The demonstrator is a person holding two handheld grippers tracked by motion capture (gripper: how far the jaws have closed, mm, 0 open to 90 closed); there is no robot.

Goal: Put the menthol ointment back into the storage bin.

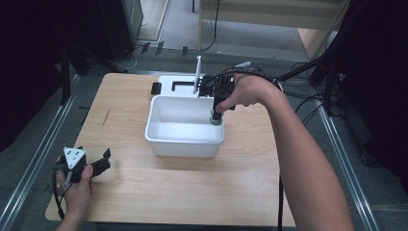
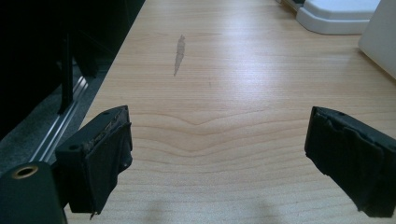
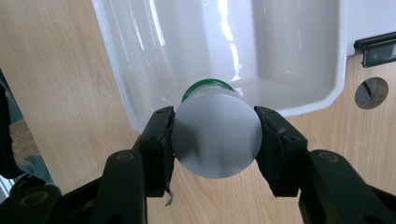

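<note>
Right gripper (image 3: 215,135) clamped on a grey bottle (image 3: 215,137) (green band at its far end), held over the white tub's (image 1: 159,142) right rim, left gripper (image 2: 217,158) wide open, empty, above the table (image 2: 224,84).

High view overhead; gripper views close, sharing white bin (image 1: 185,139)

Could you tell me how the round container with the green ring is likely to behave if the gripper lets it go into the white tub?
The container looks rigid: the right gripper clamps its sides with no visible denting. Being cylindrical and smooth, it would probably roll if it landed on its side. The white tub looks glossy, so it may also slide.
</note>
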